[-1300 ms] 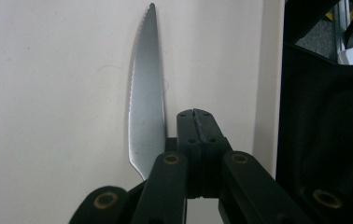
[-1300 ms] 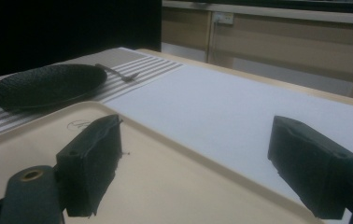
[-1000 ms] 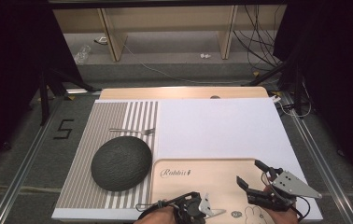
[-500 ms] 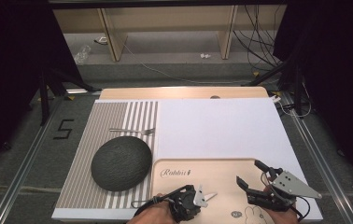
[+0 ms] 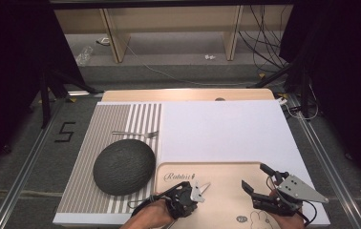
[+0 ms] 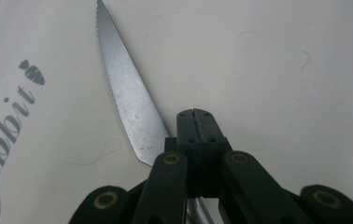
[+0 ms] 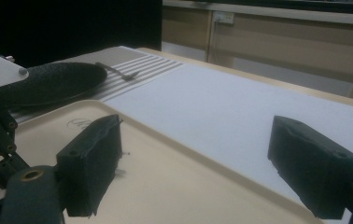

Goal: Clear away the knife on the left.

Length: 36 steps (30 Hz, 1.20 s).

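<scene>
My black claw [image 6: 194,122] grips a silver serrated knife [image 6: 127,95] over a beige tray [image 5: 226,169]. Beside it, a dark grey plate [image 5: 123,166] sits on my grey-and-white striped mat [image 5: 116,119].

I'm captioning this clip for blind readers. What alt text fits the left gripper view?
Seen from just behind, the left gripper has its black jaws shut on a serrated knife, whose steel blade slants up and to the left over a cream tray printed with grey lettering and a small carrot.
</scene>
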Motion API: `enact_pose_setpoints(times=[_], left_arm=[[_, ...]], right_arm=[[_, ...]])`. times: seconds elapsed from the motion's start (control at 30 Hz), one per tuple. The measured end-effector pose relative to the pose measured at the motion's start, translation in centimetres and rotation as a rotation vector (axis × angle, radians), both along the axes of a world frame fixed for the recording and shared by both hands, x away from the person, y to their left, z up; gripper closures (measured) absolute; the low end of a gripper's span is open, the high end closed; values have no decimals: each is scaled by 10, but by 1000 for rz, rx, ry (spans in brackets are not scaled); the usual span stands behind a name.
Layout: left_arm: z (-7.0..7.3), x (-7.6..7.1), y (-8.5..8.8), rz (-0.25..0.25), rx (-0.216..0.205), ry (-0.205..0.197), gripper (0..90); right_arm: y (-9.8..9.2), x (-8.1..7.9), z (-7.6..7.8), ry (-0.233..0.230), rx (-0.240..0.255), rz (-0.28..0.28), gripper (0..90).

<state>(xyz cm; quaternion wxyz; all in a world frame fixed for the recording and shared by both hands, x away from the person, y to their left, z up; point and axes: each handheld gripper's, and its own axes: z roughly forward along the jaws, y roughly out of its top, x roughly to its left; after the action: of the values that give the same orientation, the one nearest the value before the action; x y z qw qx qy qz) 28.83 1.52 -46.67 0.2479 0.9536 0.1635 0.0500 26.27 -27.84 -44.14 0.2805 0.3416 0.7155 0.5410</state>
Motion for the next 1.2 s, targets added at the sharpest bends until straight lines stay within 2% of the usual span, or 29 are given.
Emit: enact_pose_setpoints(times=[0.37, 0.83, 1.07, 1.2], left_arm=[[1, 8, 11, 49, 18, 3, 894], [2, 17, 25, 75, 45, 0, 893], [3, 26, 38, 118, 60, 24, 893], [3, 27, 42, 126, 67, 30, 893]], right_arm=[[0, 0, 0, 2, 0, 0, 184], [0, 0, 0, 0, 0, 1, 184], [0, 0, 0, 1, -2, 1, 184], [0, 0, 0, 0, -1, 1, 184]])
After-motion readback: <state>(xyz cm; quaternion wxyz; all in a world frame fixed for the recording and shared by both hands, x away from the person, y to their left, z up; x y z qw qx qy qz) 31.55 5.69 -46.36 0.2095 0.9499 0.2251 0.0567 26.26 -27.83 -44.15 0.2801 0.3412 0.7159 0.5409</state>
